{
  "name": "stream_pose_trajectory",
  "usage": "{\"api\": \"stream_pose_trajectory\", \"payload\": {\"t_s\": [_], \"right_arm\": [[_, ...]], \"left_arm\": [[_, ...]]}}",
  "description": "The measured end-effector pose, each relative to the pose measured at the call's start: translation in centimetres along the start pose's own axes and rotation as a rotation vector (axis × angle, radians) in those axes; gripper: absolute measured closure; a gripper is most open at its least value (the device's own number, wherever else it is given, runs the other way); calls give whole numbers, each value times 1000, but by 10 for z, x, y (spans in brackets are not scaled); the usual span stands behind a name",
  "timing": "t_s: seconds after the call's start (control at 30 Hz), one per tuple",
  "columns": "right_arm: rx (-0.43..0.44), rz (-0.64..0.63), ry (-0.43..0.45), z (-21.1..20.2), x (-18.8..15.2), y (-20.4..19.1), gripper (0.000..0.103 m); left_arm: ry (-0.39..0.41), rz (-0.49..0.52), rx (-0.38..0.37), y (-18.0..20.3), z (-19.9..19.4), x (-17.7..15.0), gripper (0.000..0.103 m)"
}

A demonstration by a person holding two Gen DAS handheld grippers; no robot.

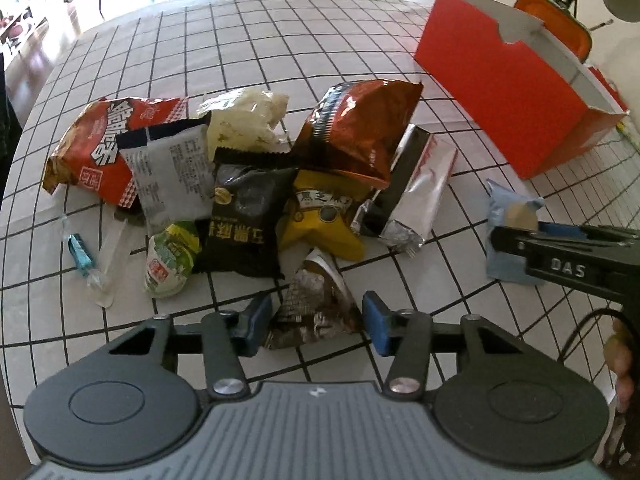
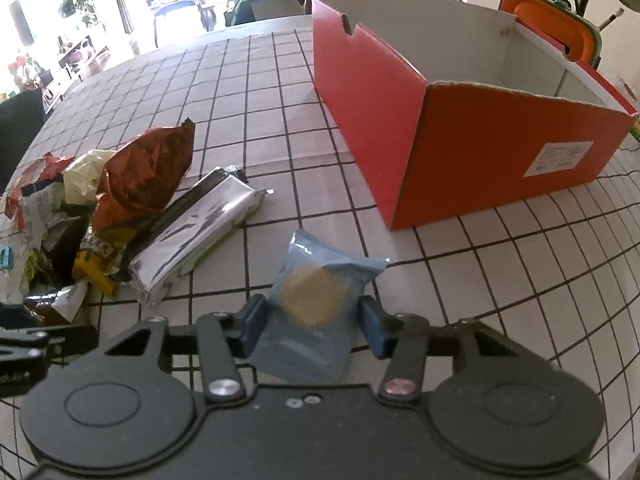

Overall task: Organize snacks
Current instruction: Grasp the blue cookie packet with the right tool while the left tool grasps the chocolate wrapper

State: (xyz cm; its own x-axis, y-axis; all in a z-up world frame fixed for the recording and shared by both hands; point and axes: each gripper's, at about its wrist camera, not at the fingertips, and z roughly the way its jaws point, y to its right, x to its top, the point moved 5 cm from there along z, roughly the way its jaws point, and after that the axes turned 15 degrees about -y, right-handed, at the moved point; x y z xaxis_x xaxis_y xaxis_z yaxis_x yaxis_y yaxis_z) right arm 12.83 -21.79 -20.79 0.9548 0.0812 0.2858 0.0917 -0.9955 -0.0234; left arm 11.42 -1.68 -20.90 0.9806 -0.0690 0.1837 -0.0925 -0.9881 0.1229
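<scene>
- Our right gripper (image 2: 312,326) has the blue packet (image 2: 320,312) between its pads, both blue pads at the packet's edges, so we read it as grasping the packet on the table.
- From those jaws the red box (image 2: 460,152) lies at about 1 o'clock, well apart, open top up; we judge that is where the packet should go.
- The packet's long axis runs roughly 12 to 6, along the fingers.
- Our left gripper (image 1: 316,322) straddles the brown foil packet (image 1: 316,304), the left pad touching it; we cannot tell whether the right pad does.
- The heap (image 1: 248,168) spreads from 10 to 1 o'clock of it.
- The right hand is nearer the box.
- The table (image 1: 260,40) is white with a black grid; behind it is a bright room with chairs.
</scene>
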Motion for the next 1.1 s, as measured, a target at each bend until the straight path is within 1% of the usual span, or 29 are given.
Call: {"api": "stream_pose_trajectory", "payload": {"t_s": [0.1, 0.27, 0.43, 0.5, 0.53, 0.57, 0.6, 0.67, 0.77, 0.87, 0.93, 0.97, 1.03, 1.07, 1.1], "right_arm": [[14, 7, 12, -3, -1, 3, 62], [34, -1, 23, -5, -3, 6, 63], [45, -11, 47, -10, -6, 10, 65], [50, -19, 57, -13, -6, 12, 70], [55, -20, 61, -15, -7, 13, 76], [63, -18, 67, -17, -7, 14, 84], [71, -23, 71, -20, -7, 15, 85], [78, -41, 75, -23, -6, 16, 85], [62, -58, 61, -21, -6, 17, 84], [50, -47, 47, -18, -6, 18, 83], [58, -26, 37, -16, -5, 19, 78], [56, -14, 40, -15, -5, 19, 74], [48, 10, 57, -16, -4, 20, 62], [52, 22, 61, -16, -3, 21, 42], [52, 38, 68, -16, -2, 21, 18]], "left_arm": [[7, -12, -3, -1, 0, 0, 57], [12, -43, -17, -2, -2, -2, 64], [16, -79, -27, -4, -4, -4, 67], [19, -87, -27, -3, -6, -6, 68], [21, -92, -30, -3, -7, -7, 71], [24, -94, -32, -2, -8, -8, 72], [25, -96, -34, -1, -10, -9, 72], [25, -102, -33, 1, -11, -10, 72], [23, -109, -24, 2, -9, -11, 72], [27, -104, -11, 4, -10, -12, 72], [28, -103, -7, 3, -11, -14, 72], [29, -104, -8, 3, -11, -15, 72], [27, -103, -11, 2, -11, -16, 72], [25, -103, -10, 1, -11, -17, 72], [25, -102, -12, 1, -11, -17, 72]]}}
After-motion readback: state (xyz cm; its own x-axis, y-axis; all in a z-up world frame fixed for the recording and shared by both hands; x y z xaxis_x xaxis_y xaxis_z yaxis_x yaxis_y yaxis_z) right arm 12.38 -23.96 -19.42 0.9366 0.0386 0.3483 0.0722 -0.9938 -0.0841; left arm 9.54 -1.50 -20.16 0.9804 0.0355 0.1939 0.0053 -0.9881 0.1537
